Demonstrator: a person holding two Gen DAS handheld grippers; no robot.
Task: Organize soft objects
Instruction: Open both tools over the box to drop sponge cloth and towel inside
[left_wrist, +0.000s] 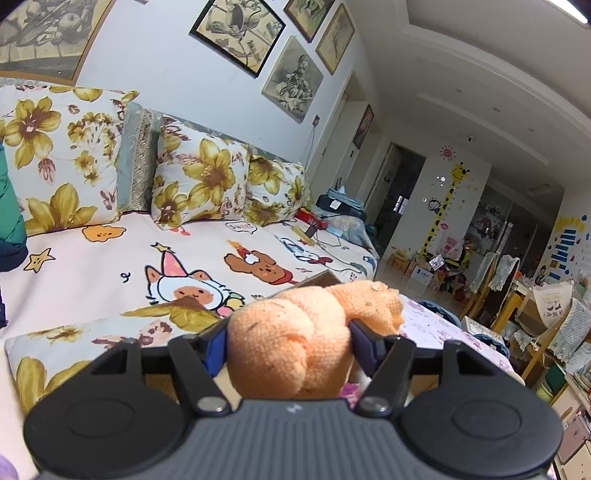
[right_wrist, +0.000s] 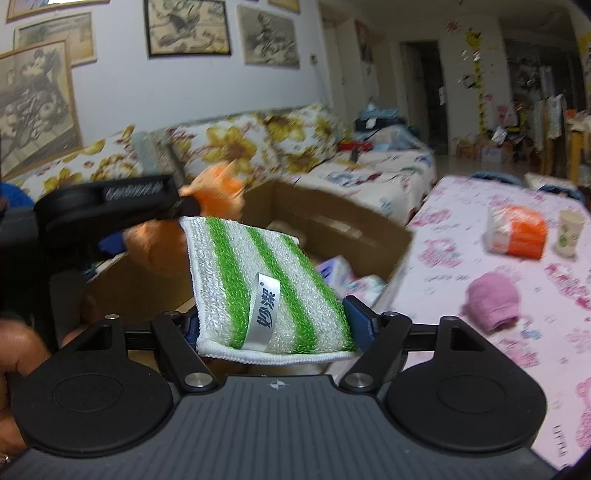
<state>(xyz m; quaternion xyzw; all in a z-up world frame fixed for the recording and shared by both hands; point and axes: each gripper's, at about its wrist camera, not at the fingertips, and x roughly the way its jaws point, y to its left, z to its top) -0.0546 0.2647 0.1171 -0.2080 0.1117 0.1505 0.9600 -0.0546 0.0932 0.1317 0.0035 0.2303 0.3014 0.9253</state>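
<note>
A brown cardboard box (right_wrist: 325, 221) is standing open between the flowered sofa (right_wrist: 236, 147) and the table (right_wrist: 461, 258) with its pink printed cloth. Inside it, white and blue packets (right_wrist: 347, 273) are showing near the bottom, though blur is keeping their print unreadable. In the left wrist view only a corner of the box's rim (left_wrist: 317, 278) is peeking up behind the load.

The left claw (left_wrist: 288, 343) is gripping a bundled orange cloth (left_wrist: 295, 332), both blue pads pressing into its sides while the upper part of the cloth is bulging forward past the fingertips. Seen from the right wrist, the left claw (right_wrist: 184, 206) is reaching in from the left and holding the same orange cloth (right_wrist: 218, 192) over the box's near left edge.

The right claw (right_wrist: 273, 325) is carrying a green-and-white striped sponge cloth (right_wrist: 258, 280) with a white label loop. The cloth is lying flat between the pads, spanning the whole gap and touching both, its far end tilting out over the box opening. The jaws are standing wide, filled by the cloth's width.

On the table, well apart from either claw, a pink cloth bundle (right_wrist: 491, 299) is lying nearest, with an orange-and-white packet (right_wrist: 517, 236) and a paper cup (right_wrist: 570, 232) sitting beyond it. A person's fingers (right_wrist: 18, 354) are showing at the left edge of the right wrist view.
</note>
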